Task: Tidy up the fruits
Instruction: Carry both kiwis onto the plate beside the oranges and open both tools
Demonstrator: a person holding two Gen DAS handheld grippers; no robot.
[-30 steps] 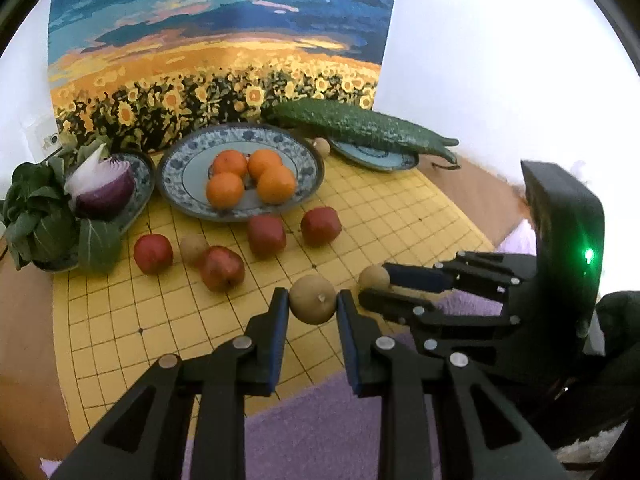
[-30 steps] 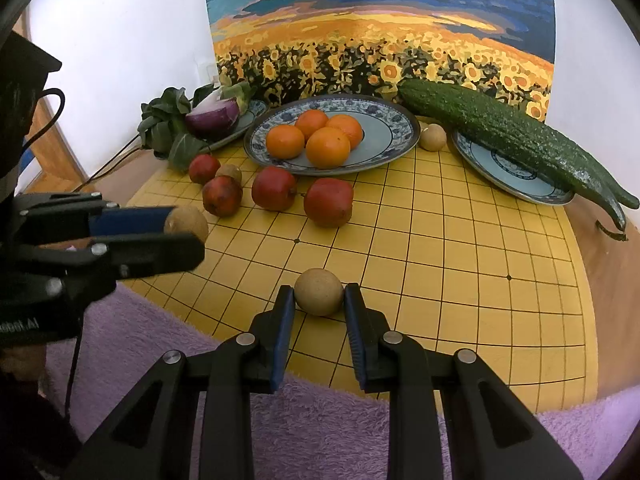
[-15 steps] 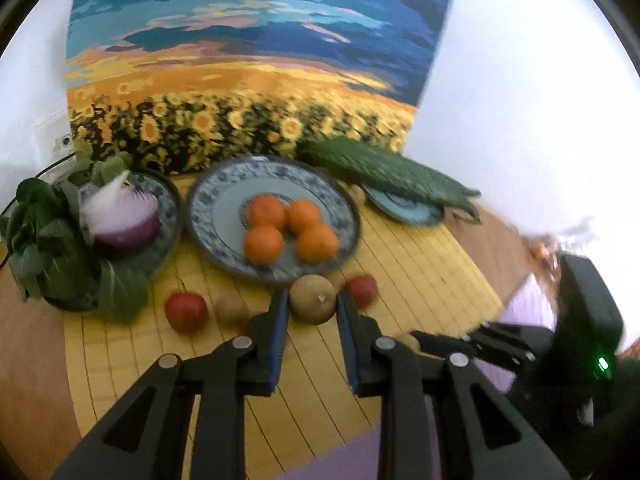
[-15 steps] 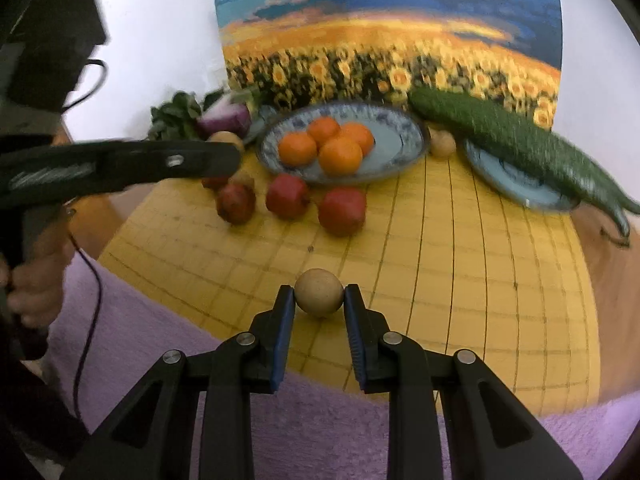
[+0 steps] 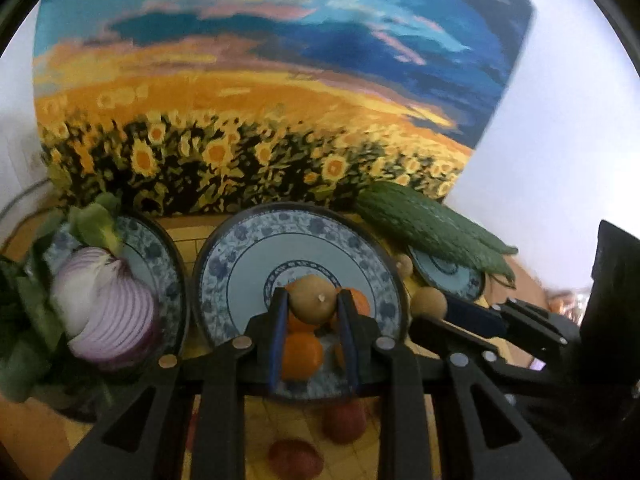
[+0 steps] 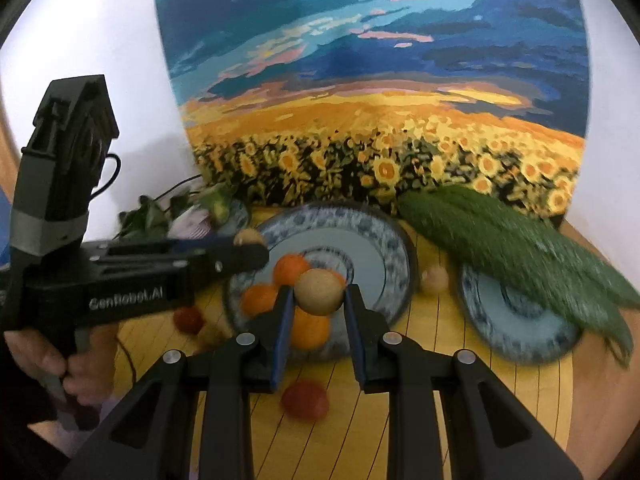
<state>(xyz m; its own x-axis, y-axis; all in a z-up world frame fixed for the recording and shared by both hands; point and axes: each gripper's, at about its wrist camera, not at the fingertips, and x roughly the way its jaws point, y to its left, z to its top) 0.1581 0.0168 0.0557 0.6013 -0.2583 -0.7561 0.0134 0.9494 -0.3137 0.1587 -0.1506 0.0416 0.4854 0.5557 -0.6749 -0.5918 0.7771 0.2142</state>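
My left gripper (image 5: 313,300) is shut on a small tan round fruit (image 5: 312,298) and holds it above the blue-patterned fruit plate (image 5: 240,256), over the oranges (image 5: 300,354). My right gripper (image 6: 319,293) is shut on a second tan round fruit (image 6: 319,292), also above that plate (image 6: 380,240) and its oranges (image 6: 260,298). The right gripper shows in the left wrist view (image 5: 430,306) with its fruit (image 5: 428,301). The left gripper shows in the right wrist view (image 6: 256,246).
A plate with a halved red onion (image 5: 106,308) and greens stands left. A long green cucumber (image 6: 520,248) lies on a small plate (image 6: 516,328) at right. Red fruits (image 6: 305,400) and a loose tan fruit (image 6: 434,278) lie on the yellow grid mat (image 6: 460,400). A sunflower painting (image 6: 380,80) stands behind.
Both grippers have lifted their tan fruits off the mat and carried them forward, from the near edge to above the orange plate.
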